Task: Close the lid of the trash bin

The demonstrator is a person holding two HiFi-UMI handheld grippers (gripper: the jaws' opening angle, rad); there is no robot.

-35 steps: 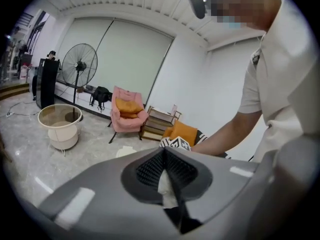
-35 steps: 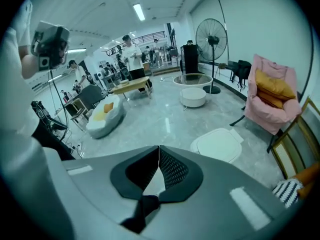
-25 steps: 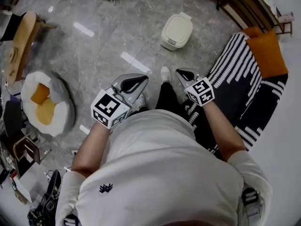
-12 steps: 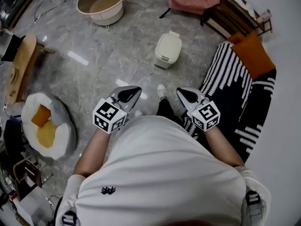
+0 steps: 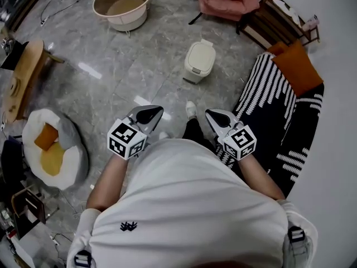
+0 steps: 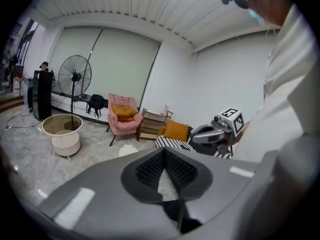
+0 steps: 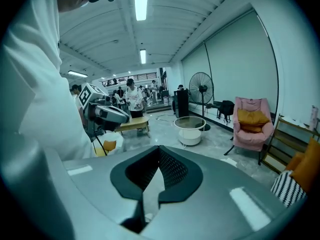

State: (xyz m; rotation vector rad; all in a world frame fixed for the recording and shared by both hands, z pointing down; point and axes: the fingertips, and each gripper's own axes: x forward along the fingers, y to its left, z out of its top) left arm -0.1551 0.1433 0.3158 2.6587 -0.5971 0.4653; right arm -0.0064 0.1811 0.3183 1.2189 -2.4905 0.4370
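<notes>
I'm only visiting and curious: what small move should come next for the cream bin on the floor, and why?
Probably none: the cream plastic trash bin seems to have its lid down already. The left gripper and right gripper are shut, empty and well short of it. Lowering both seems sensible.

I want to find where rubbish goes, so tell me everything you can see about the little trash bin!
The trash bin is small, cream-coloured and rounded, plastic by its look. Its lid looks shut, with a small tab at the back edge. It stands upright on the grey stone-like floor, ahead of the person's shoe. Nothing else touches it.
</notes>
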